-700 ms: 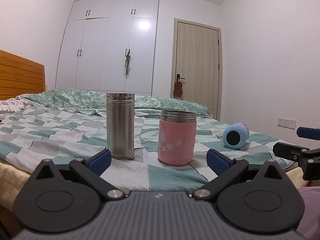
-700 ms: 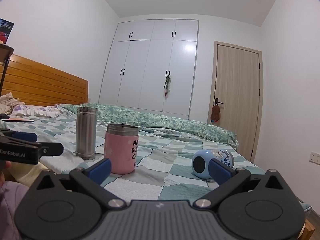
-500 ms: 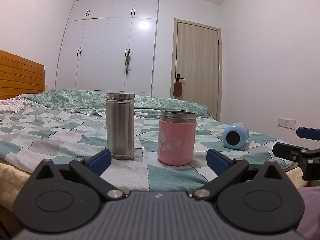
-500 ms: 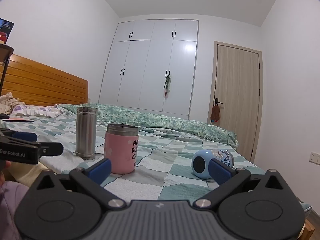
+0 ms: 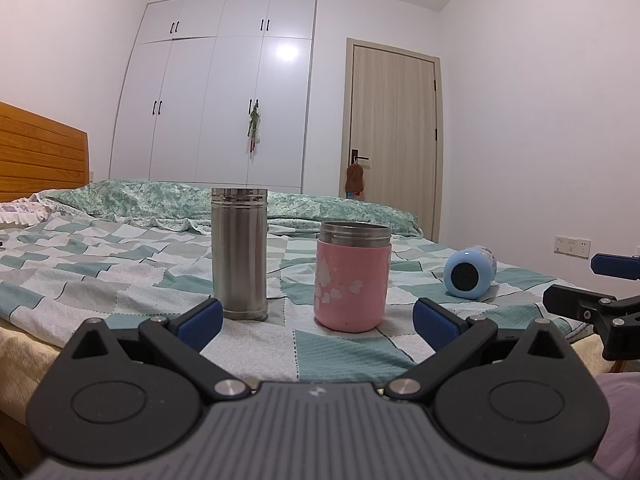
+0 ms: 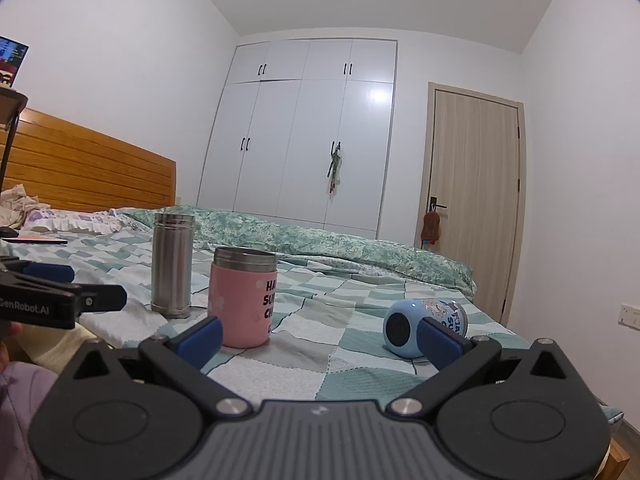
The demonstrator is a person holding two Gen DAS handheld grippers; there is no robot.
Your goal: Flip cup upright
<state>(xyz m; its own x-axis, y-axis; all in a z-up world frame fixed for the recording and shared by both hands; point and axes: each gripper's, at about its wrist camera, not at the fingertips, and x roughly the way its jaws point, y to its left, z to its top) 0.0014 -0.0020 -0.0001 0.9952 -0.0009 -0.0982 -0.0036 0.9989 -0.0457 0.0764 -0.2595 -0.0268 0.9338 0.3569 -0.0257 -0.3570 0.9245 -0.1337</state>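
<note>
A small blue cup [image 6: 424,326] lies on its side on the checked bed cover, base towards me; it also shows in the left wrist view [image 5: 470,272] at the right. A pink cup [image 5: 352,276] and a tall steel flask [image 5: 239,254] stand upright to its left; both also show in the right wrist view, the pink cup [image 6: 244,296] and the flask [image 6: 172,266]. My left gripper [image 5: 318,322] is open and empty, in front of the pink cup. My right gripper [image 6: 320,338] is open and empty; its right finger overlaps the blue cup in view, short of it.
The bed [image 5: 100,264] has a wooden headboard [image 6: 88,172] at the left and a rumpled green quilt [image 6: 320,240] at the back. White wardrobes and a door stand behind. The right gripper [image 5: 600,300] shows in the left wrist view, the left gripper [image 6: 52,292] in the right.
</note>
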